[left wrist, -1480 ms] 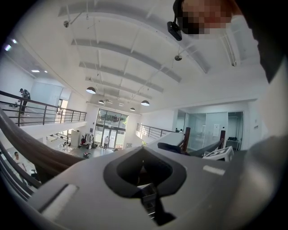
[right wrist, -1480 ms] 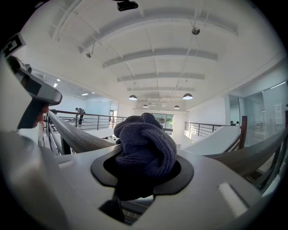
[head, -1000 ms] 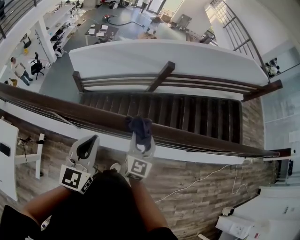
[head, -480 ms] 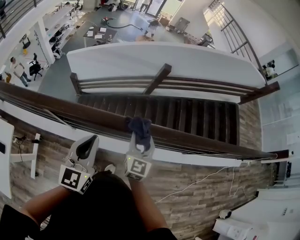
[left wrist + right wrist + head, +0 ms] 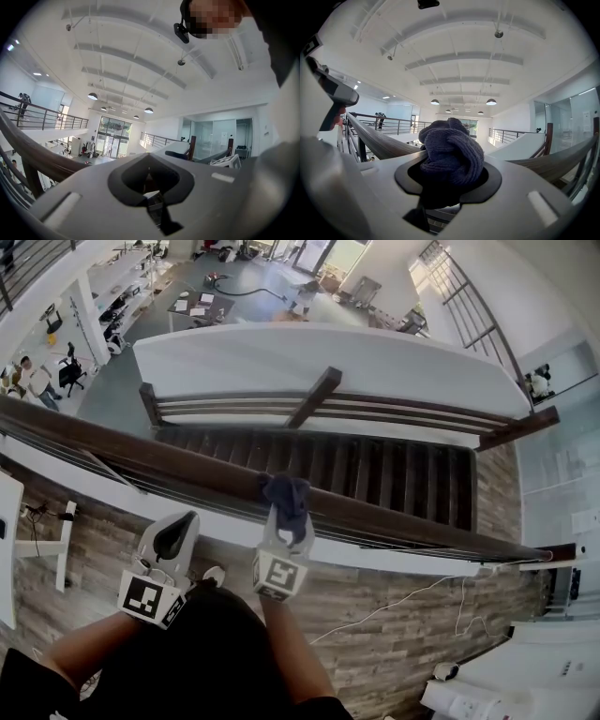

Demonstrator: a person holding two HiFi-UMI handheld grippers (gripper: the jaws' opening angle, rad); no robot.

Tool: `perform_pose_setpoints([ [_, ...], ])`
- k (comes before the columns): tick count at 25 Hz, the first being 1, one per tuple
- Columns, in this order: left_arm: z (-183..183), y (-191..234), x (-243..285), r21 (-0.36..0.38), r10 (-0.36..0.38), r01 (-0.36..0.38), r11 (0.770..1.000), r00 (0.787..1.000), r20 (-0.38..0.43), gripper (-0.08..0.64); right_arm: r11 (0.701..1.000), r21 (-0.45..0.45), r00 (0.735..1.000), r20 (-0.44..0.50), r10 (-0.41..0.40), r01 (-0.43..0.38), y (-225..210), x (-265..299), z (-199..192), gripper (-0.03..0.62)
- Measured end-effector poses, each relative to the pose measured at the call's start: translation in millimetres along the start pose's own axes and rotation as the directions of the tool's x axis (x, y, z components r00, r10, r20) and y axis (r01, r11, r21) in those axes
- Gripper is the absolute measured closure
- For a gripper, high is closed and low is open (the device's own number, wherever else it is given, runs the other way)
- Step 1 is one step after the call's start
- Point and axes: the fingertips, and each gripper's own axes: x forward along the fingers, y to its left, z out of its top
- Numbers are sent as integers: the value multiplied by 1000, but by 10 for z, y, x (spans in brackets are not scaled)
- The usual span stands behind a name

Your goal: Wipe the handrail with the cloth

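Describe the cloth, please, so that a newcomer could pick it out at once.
Find the long dark wooden handrail crossing the head view above the stairwell. About midway along it is a bunched dark blue-grey cloth, clamped in the right hand-held gripper. It is the only soft, crumpled thing there.

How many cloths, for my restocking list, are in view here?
1. The dark cloth is clamped in the right gripper, at the wooden handrail. The left gripper holds none.
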Motion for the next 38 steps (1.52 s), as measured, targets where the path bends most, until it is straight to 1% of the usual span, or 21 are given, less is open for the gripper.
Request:
perform_pose_setpoints([
  [5,-30,-49,-7,-2,-2,2,1000,1000,-10,560,1000,-20,1000,-2,-15,15,-96,-46,13,433],
  [8,-48,-67,-30,0,-1,1,1000,1000,-16,560,1000,4,999,-7,-31,31,-168,-85,-37,433],
  [18,-63,-96,-77,3,22,-22,1000,1000,-21,560,996,29,996,-18,-85,85,-441,-170,-84,431],
  [21,-107,-154,-89,4,10,-10,1000,1000,-29,560,995,31,996,-21,-89,90,-463,-202,-93,431],
  [23,-104,-187,-92,5,4,-4,1000,999,-33,560,995,28,995,-11,-99,99,-472,-215,-38,431],
  [25,-96,-169,-94,-5,10,-10,1000,999,-35,560,994,21,994,21,-112,111,-457,-246,50,433],
  [26,-111,-151,-101,-13,13,-14,1000,999,-39,560,994,12,994,37,-105,104,-416,-268,86,433],
  [28,-166,-118,-124,-22,16,-17,1000,998,-53,560,998,-9,997,50,-65,66,-267,-297,109,433],
  [30,-184,-93,-141,-19,17,-18,1000,998,-57,560,1000,-1,998,50,-23,23,-82,-287,103,434],
  [33,-107,-42,-185,-1,35,-35,999,998,-45,560,999,17,997,56,50,-51,234,-237,130,434],
  [36,-44,109,-295,3,81,-81,997,996,-39,560,989,17,987,72,145,-147,641,-170,192,434],
  [38,-25,279,-408,-5,126,-126,992,991,-38,560,976,8,974,67,218,-219,972,-122,197,434],
])
